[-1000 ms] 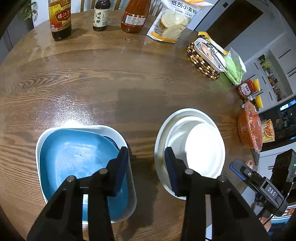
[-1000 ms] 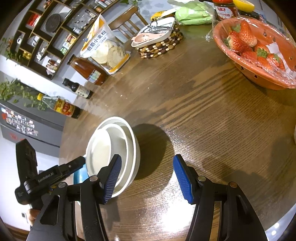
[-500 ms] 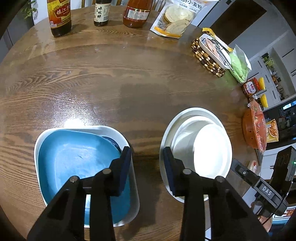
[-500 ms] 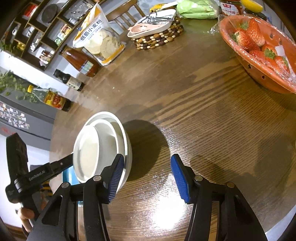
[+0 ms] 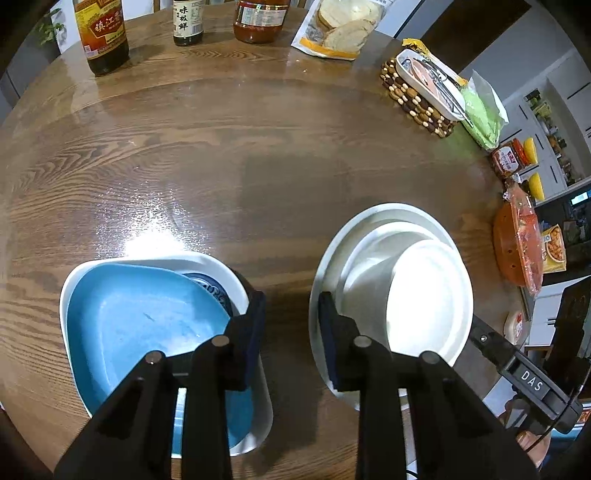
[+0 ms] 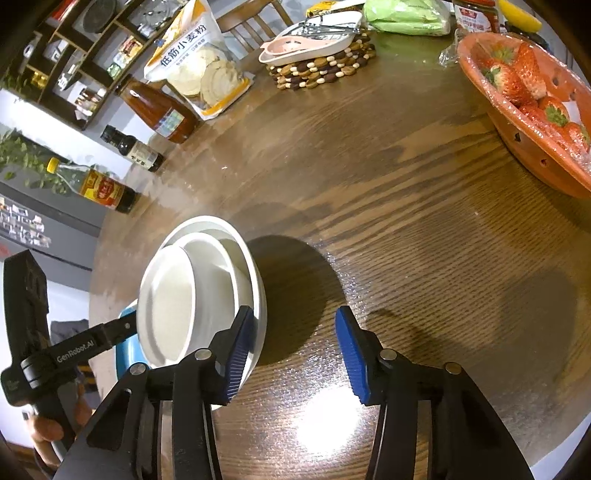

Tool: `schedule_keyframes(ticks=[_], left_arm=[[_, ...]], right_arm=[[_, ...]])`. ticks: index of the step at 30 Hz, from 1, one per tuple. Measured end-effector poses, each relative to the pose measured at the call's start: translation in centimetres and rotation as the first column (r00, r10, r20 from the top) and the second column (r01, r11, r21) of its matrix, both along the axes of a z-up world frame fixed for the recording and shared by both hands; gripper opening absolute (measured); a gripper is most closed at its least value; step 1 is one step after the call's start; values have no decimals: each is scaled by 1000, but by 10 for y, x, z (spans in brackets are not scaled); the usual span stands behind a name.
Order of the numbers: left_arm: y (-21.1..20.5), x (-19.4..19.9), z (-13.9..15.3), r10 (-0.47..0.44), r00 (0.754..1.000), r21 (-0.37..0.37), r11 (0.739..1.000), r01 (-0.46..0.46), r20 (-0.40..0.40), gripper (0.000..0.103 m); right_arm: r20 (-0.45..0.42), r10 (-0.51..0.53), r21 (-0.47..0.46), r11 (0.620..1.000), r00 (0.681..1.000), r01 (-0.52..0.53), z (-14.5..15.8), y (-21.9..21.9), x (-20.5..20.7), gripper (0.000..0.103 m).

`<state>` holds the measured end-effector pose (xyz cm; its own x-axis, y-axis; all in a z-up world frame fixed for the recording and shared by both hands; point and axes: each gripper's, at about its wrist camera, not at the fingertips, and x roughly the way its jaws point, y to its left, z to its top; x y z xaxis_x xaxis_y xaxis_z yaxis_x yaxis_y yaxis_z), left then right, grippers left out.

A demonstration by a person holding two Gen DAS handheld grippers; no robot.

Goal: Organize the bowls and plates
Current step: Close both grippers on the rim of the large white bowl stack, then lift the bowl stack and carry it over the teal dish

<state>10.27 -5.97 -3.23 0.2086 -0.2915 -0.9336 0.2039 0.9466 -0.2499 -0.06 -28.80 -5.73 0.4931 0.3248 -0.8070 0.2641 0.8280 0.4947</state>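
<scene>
**Both grippers poised over the stacked dishes, nothing held**

On the left of the wooden tabletop [image 5: 258, 147] sits a stack of squarish plates: a blue plate [image 5: 147, 321] resting in a white one [image 5: 218, 262], with a dark patterned dish [image 5: 207, 284] peeking out between them. The left gripper [image 5: 291, 325] hangs over the strip of bare wood between this stack and the bowls. Its left jaw overlaps the plates' right edge and its right jaw overlaps the left rim of the bowls, though I cannot tell whether either touches. The jaws have just been closing, yet they stand apart with only bare wood between them.

To the right of those jaws is the nest of white bowls [image 5: 391, 295], three deep, the innermost tilted toward the right.

The right gripper [image 6: 295, 350] hovers just right of that nest [image 6: 207, 291]. Its left jaw stands in front of the outer bowl's rim and its right jaw is over open tabletop [image 6: 406, 221]. These jaws have also just been closing and are still apart, with nothing clamped between them.

Beyond both sets of jaws, along the far edge, stand three sauce bottles [image 5: 105, 35], a bag of wafers [image 5: 343, 27], a beaded trivet [image 5: 417, 101] carrying a pink-and-white dish, and, furthest right, an orange colander of strawberries [image 6: 532, 110] under cling film.
</scene>
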Motion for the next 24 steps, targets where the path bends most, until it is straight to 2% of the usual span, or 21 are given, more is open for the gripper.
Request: schedule_keyframes(ticks=[4,7,9,12,17,24], left_arm=[[-2,-2,2,0,1000,7,1000,0,14,20],[-5,-5,3,-3,1000,10,1000,3,30,11],[-9,-7,4,-7,999,14,1000,6,41,2],[-16,-11,5,-15,997,56,998,11,80,2],[-16,-11,4,-17,995,64,998,11,95,3],[-23,-17,5,-37,988,116,993,19,149,3]], right_arm=[[9,1,14,1000,1000,-1,-2,2,1,43],[18,7,23,1000,1000,-7,-2,4,1,39],[31,11,34,999,999,-12,-2,5,1,32],[51,23,21,999,998,-24,2,9,1,24],[61,36,6,999,997,-36,6,15,2,14],[64,34,-4,999,997,-34,8,18,3,12]])
